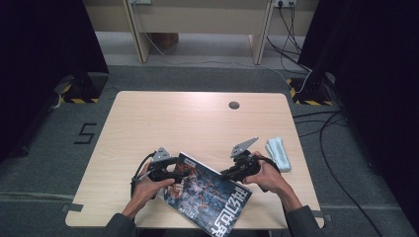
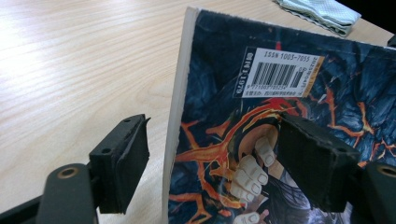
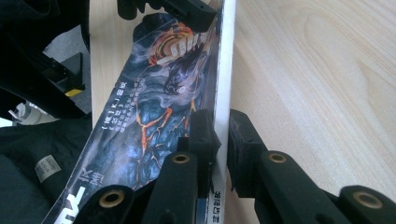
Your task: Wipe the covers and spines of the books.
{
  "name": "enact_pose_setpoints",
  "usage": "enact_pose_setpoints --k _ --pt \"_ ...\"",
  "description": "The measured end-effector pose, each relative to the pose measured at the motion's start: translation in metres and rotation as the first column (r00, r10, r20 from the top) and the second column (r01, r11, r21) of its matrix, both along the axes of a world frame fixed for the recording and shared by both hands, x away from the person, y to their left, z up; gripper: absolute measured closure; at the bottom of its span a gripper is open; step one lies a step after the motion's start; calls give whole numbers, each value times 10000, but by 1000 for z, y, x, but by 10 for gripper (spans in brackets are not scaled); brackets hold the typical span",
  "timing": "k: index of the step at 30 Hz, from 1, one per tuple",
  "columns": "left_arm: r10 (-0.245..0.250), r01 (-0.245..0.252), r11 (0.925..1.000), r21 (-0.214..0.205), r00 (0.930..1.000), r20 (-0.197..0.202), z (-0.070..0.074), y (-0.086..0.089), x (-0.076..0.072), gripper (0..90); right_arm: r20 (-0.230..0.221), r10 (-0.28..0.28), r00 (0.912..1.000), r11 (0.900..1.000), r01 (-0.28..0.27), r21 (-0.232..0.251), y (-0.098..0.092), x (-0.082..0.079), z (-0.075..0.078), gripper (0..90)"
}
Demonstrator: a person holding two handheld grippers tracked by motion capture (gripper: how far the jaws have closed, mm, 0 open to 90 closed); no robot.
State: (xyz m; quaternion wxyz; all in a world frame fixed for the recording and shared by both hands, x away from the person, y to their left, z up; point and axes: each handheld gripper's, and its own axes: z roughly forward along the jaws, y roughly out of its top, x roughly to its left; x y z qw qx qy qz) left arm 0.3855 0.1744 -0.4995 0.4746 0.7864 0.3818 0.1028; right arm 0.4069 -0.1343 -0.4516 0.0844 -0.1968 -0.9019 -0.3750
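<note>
Magazine [image 1: 207,197] sits at the near edge of the table [image 1: 148,128], angled, back cover with the barcode up. Right hand-held gripper [image 3: 222,135] is clamped on its spine edge, probably to pin it steady, while the left hand-held gripper [image 2: 210,158] has its jaws spread across the other edge without pinching, so looks like a handover or regrip. Folded cloth [image 1: 278,153] lies farther off to the right, out of the way.

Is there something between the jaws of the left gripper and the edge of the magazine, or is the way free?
Nothing visible stands in the way. The left gripper is open, its jaws apart on either side of the magazine spine, pads not pressing. The right gripper is shut on the magazine's spine. The folded cloth lies apart.
</note>
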Motion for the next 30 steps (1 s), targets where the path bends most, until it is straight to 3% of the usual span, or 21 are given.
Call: enact_pose_setpoints --k 4,7,18,26,30 --pt "-422 421 9991 24 9990 169 1 -3 1 281 -30 40 10000 10000 -40 59 -1 1 -1 818" --pt "-431 420 9986 320 9984 363 1 -5 0 321 -53 -33 10000 10000 33 -36 -1 2 -1 817" --pt "-348 309 9984 476 9960 821 3 2 -2 604 -132 -285 9995 9995 283 -170 -5 7 -6 820" --pt "-432 357 9971 679 9927 1126 5 3 -6 673 -115 -391 9992 9988 387 -310 -6 10 -8 818" --pt "-456 369 9970 682 9902 1318 7 3 -9 704 -57 -552 9985 9974 549 -469 -6 12 -13 776"
